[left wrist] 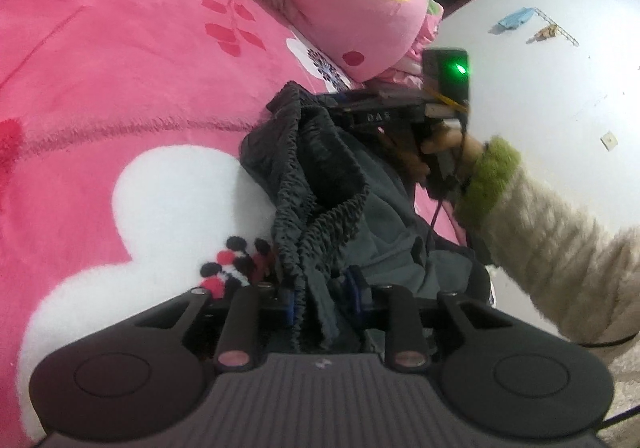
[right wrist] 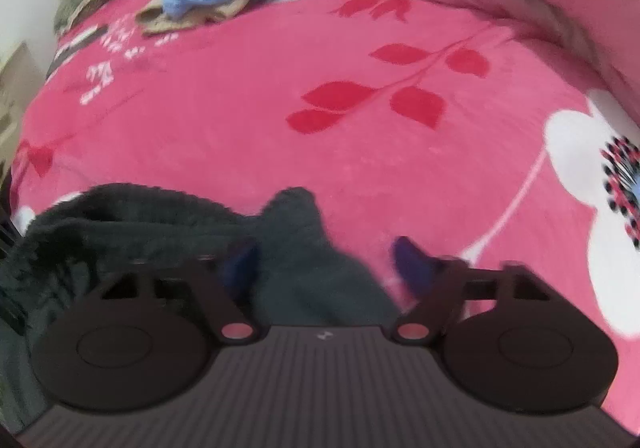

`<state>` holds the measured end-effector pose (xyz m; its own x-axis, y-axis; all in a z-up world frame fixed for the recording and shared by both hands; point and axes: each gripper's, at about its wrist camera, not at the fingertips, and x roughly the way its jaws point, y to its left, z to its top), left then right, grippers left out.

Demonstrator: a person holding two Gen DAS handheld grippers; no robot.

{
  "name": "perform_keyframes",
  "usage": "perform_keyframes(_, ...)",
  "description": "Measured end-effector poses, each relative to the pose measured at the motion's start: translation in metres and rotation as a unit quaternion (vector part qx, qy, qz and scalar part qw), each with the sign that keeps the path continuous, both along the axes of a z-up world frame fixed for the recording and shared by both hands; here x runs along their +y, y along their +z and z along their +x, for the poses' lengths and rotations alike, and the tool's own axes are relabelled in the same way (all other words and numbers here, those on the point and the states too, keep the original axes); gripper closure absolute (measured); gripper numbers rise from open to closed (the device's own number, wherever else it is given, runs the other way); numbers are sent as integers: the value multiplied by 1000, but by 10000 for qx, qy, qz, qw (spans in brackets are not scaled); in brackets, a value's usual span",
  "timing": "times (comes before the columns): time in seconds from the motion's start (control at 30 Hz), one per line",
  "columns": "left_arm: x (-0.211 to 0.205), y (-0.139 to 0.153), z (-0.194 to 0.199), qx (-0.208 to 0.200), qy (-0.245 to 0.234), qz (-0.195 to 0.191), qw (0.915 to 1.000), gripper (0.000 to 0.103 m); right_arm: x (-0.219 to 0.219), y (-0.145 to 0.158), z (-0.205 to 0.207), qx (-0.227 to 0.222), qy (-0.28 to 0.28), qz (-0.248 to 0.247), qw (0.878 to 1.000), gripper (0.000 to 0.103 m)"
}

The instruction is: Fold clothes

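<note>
While the left gripper (left wrist: 320, 300) pinched the elastic waistband of the dark trousers (left wrist: 316, 183) over the pink blanket (left wrist: 120, 67), the right gripper (right wrist: 324, 268) stood apart astride a fleecy fold; cloth looked soft, limp, light; waistband seemed the surest hold; legs cut off, right view blurred.

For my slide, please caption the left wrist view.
Left gripper shut on dark trousers over a pink blanket.
</note>
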<state>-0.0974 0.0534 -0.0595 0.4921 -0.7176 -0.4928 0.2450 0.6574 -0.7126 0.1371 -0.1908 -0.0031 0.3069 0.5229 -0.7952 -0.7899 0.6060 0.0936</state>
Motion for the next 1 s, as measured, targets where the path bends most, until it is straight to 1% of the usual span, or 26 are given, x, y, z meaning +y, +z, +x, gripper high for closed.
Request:
perform_keyframes(0.07,-3,2,-1,-33,92,47,9999,81,-2,3,-14,-109,-218,120,9996,79)
perform_keyframes(0.1,-5,4,-1,-49,139,70,9999,82,0,4,-22,-245,-346,115,9990,89)
perform_keyframes(0.13,-7,7,-1,-80,197,129,9997,84,2,4,-28,-370,-445,100,9983,95)
perform_keyframes(0.2,-12,14,-2,-147,316,256,9991,86,4,12,-45,-774,-705,87,9945,96)
perform_keyframes(0.27,-13,27,-4,-315,459,345,9979,87,-2,34,-58,-1108,-1016,282,9882,96)
perform_keyframes(0.33,-11,46,-8,-580,609,402,9956,88,-15,65,-72,-1378,-1417,622,9783,96)
perform_keyframes(0.43,-6,83,-15,-1089,791,429,9900,89,-40,122,-103,-1904,-1957,1153,9551,96)
perform_keyframes(0.53,-3,122,-21,-1636,889,477,9814,89,-66,172,-136,-2497,-2228,1520,9300,96)
perform_keyframes(0.6,-2,148,-25,-1998,952,529,9738,89,-80,202,-161,-2900,-2360,1710,9115,96)
perform_keyframes(0.73,-3,204,-33,-2615,1017,663,9575,90,-97,249,-207,-3541,-2413,1987,8814,96)
perform_keyframes(0.77,-5,218,-35,-2803,1020,709,9519,90,-99,260,-218,-3704,-2402,2038,8738,97)
perform_keyframes(0.83,-9,248,-45,-3225,1032,873,9369,90,-102,279,-239,-4018,-2369,2133,8585,97)
perform_keyframes(0.9,-10,273,-53,-3530,1006,971,9251,90,-103,297,-257,-4310,-2321,2215,8434,97)
perform_keyframes(0.97,-9,297,-60,-3738,926,1004,9174,89,-106,315,-275,-4568,-2285,2345,8271,97)
perform_keyframes(1.0,-8,308,-64,-3827,904,1020,9138,89,-107,321,-282,-4661,-2240,2411,8212,97)
